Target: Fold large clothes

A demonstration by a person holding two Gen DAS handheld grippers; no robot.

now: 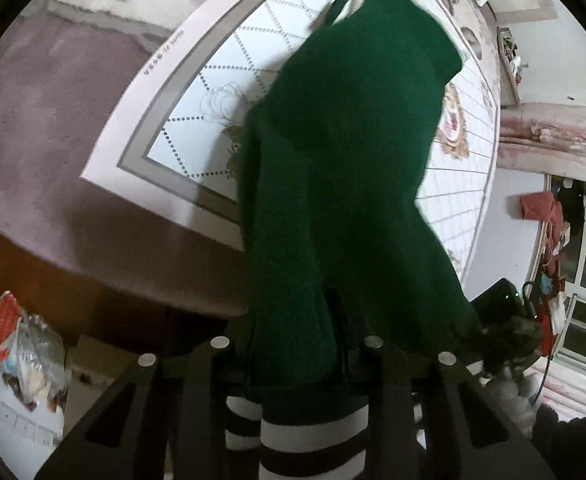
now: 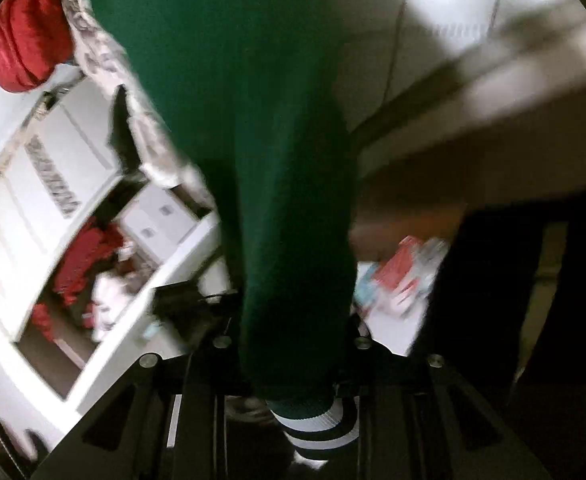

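Both grippers, left (image 1: pixel 297 344) and right (image 2: pixel 293 344), clamped on dark green knit sweater (image 1: pixel 345 160), striped hem; hanging over white diamond-quilted bedspread (image 1: pixel 221 92), mauve carpet (image 1: pixel 45 120) beside.

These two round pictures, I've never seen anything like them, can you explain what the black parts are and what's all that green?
No robot here: a person holds a two-finger gripper in each hand, each with a fisheye camera looking along its fingers, hence the round views. The black parts at the bottom are those tools. One picture comes from the left gripper, the other from the right gripper. Both are shut on a green sweater near its striped black-and-white cuffs; it hangs away from the cameras over a bed with a patterned cover.
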